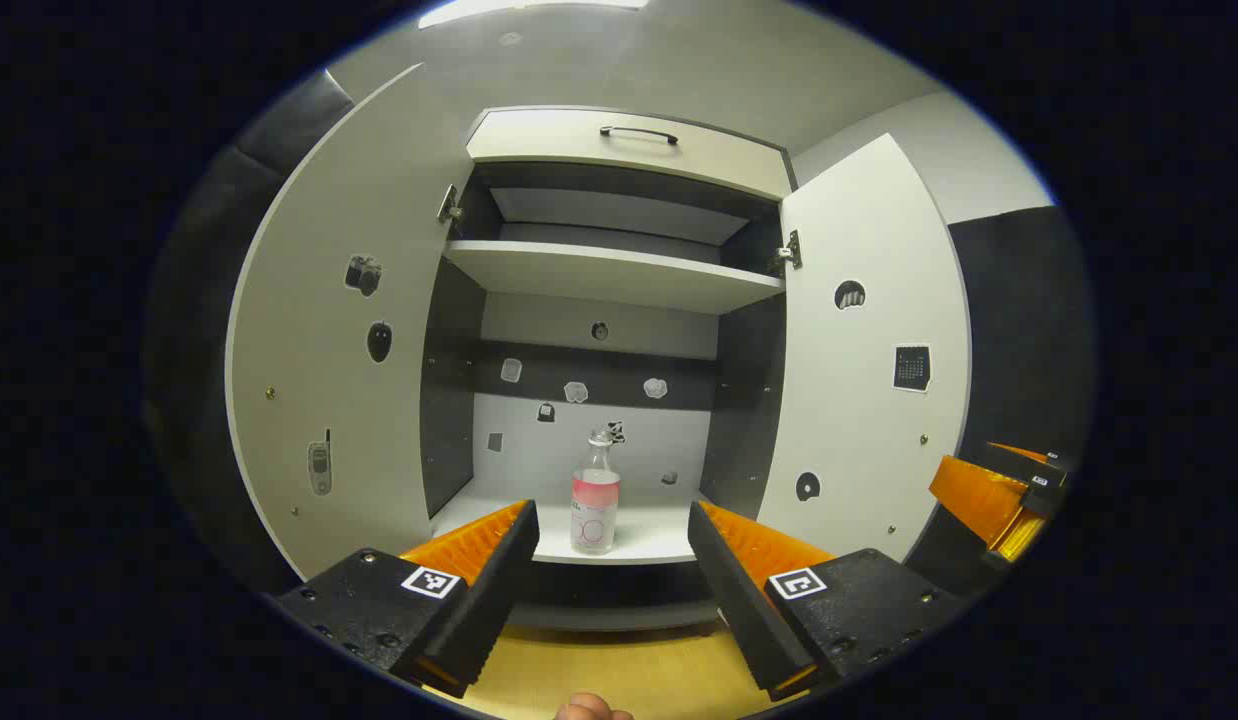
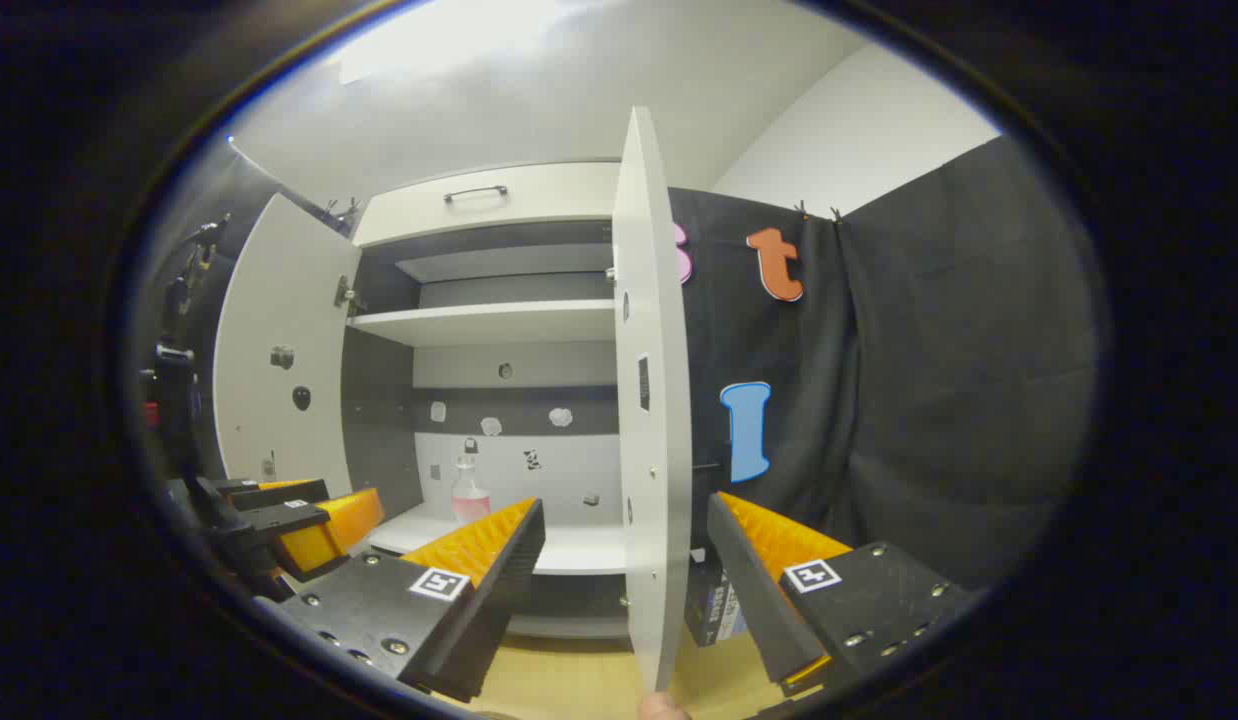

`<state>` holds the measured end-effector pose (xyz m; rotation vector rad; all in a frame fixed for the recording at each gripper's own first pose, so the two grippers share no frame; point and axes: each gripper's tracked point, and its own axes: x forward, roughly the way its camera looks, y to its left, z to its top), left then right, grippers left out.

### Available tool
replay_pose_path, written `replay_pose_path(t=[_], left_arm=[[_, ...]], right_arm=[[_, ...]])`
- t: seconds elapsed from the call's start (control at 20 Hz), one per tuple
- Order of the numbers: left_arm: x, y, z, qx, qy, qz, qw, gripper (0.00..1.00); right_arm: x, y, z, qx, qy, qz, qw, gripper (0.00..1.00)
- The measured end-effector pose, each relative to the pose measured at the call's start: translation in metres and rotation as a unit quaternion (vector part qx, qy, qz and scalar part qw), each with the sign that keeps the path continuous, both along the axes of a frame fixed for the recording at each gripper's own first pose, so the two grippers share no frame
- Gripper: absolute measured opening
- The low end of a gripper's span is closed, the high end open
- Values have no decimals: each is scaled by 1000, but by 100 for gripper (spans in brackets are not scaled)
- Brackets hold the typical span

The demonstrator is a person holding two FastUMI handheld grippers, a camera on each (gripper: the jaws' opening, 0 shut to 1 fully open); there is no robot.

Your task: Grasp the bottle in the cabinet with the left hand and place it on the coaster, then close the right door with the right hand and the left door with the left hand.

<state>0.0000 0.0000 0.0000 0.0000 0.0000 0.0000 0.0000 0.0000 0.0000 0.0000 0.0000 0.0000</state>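
Note:
In the left gripper view a clear bottle (image 1: 596, 495) with a pink label and white cap stands upright near the front of the cabinet's lower shelf (image 1: 649, 545). My left gripper (image 1: 614, 555) is open, a short way in front of the shelf, with the bottle framed between its fingers but apart from them. Both white doors stand open: the left door (image 1: 329, 350) and the right door (image 1: 859, 380). In the right gripper view my right gripper (image 2: 624, 555) is open, and the right door's edge (image 2: 651, 400) stands between its fingers. The bottle (image 2: 469, 495) sits farther back on the left.
An upper shelf (image 1: 609, 270) and a drawer front with a black handle (image 1: 637, 133) sit above. A wooden tabletop (image 1: 619, 670) lies below the cabinet. A small dark box (image 2: 714, 605) stands behind the right door. Black cloth (image 2: 929, 400) hangs on the right.

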Motion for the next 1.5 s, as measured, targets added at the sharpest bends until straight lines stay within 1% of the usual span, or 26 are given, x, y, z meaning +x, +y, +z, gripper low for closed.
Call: replay_pose_path(t=[0.1, 0.15, 0.55, 0.6, 0.65, 0.7, 0.75, 0.8, 0.85, 0.95, 1.05, 1.25, 1.5], left_arm=[[0, 0, 0, 1, 1, -2, 1000, 96], [0, 1, 0, 1, 0, -1, 1000, 96], [0, 5, -3, -10, 5, 9, 1000, 96], [0, 5, -3, -10, 5, 10, 1000, 96], [1, 6, -4, -9, 4, 12, 1000, 96], [1, 6, -4, -9, 5, 13, 1000, 96], [2, 7, -7, -8, 8, 15, 1000, 96], [3, 8, -10, -9, 12, 16, 1000, 96], [5, 9, -13, -9, 16, 17, 1000, 96], [11, 15, -21, -5, 27, 21, 999, 96], [25, 22, -28, 3, 40, 27, 999, 96], [61, 30, -35, 3, 58, 27, 998, 96], [115, 30, -40, 12, 69, 13, 997, 97]], right_arm=[[1, 2, -3, -2, 2, 0, 1000, 94], [1, 4, -4, -3, 2, -1, 1000, 99], [5, 6, -8, -6, 4, 0, 1000, 99], [4, 5, -9, -6, 5, 1, 1000, 94], [5, 5, -10, -5, 5, 1, 1000, 94], [5, 6, -10, -5, 6, 2, 1000, 99], [4, 6, -11, -5, 6, 3, 1000, 99], [4, 7, -11, -4, 7, 4, 1000, 94], [4, 9, -11, -5, 7, 4, 1000, 99], [2, 9, -12, -7, 8, 4, 1000, 99], [2, 9, -14, -11, 8, 4, 1000, 99], [1, 5, -15, -18, 9, -2, 1000, 99], [-2, -18, -15, -28, 9, -35, 999, 99]])
